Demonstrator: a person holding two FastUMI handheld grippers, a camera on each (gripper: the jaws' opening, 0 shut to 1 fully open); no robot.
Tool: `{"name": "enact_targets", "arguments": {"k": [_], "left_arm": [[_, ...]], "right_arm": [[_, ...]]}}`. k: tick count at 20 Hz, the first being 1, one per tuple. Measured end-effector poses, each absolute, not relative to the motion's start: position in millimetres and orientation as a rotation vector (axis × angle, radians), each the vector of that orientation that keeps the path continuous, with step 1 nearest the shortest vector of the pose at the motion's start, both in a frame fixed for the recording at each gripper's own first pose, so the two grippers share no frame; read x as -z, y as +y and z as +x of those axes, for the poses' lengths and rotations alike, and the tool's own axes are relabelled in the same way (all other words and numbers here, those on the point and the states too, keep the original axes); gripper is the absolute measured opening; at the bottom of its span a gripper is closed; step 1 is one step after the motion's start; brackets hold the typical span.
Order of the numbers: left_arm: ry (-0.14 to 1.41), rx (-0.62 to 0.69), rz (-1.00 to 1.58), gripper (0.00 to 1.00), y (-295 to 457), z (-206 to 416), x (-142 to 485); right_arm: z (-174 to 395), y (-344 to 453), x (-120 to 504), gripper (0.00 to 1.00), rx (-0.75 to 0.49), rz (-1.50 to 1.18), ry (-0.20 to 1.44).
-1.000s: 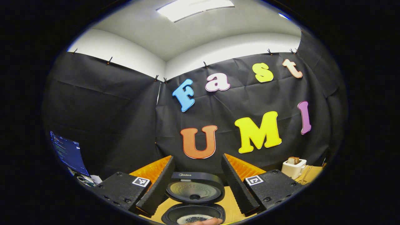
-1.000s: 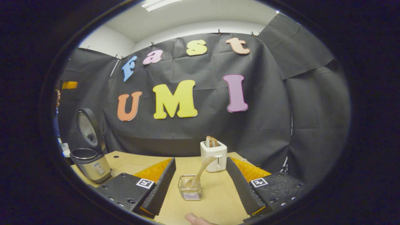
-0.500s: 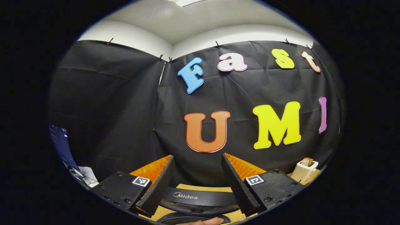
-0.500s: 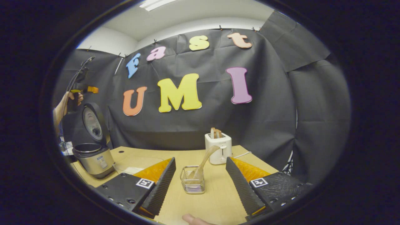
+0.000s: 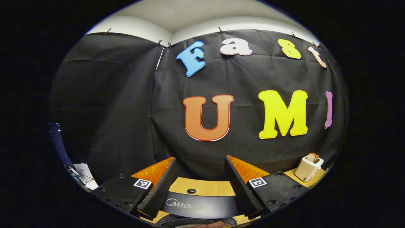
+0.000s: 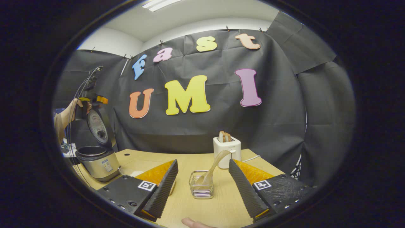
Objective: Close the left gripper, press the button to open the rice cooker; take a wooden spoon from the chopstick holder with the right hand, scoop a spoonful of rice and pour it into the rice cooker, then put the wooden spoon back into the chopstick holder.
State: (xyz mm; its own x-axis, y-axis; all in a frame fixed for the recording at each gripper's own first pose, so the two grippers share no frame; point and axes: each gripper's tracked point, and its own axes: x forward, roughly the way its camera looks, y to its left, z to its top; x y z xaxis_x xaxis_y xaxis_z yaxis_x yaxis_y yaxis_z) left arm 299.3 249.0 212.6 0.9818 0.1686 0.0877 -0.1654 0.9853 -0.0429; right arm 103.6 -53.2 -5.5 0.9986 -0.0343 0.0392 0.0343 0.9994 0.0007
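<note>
The wooden spoon (image 6: 211, 169) is back in the chopstick holder (image 6: 201, 189). Both grippers, right (image 6: 202, 185) and left (image 5: 199, 190), have backed away, spread wide, so the job looks done.

left tool (image 5: 199, 183) risen above rice cooker lid (image 5: 199, 205); pot interior gone.

Rice cooker (image 5: 199, 205) lid — brand "Midea" — nothing else legible.

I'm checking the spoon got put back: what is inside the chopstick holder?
The wooden spoon stands in the chopstick holder, leaning right, handle up. Its bowl is blurred behind the wires; anything else inside is unclear.
</note>
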Motion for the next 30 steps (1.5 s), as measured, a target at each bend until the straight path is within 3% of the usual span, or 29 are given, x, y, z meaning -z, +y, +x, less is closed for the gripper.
{"name": "enact_targets", "arguments": {"k": [6,7,8,16,23,25,30], "left_arm": [[-0.052,-0.151,-0.017,0.94,246.3,274.8,-199.4],[-0.04,-0.147,-0.018,0.94,244.2,267.7,-195.2],[-0.028,-0.145,-0.02,0.94,242.9,259.0,-190.4],[0.081,-0.097,-0.014,0.96,227.4,188.7,-115.0],[0.17,-0.075,-0.028,0.96,215.3,157.5,-35.4],[0.174,-0.08,-0.022,0.96,214.5,152.5,-22.9],[0.176,-0.073,-0.025,0.96,210.2,140.1,-5.7]], "right_arm": [[80.9,-48.7,-4.4,0.91,0.029,-0.002,-0.063],[75.2,-48.0,-7.2,0.95,0.028,-0.003,-0.068],[69.1,-47.1,-10.5,0.92,0.026,-0.005,-0.077],[31.6,-47.9,-24.3,0.95,0.054,-0.014,-0.126],[30.9,-51.3,-4.8,0.96,0.063,-0.013,-0.07],[33.8,-52.6,2.7,0.91,0.064,-0.004,-0.047],[42.4,-53.5,17.0,0.92,0.063,0.011,-0.003]]}}
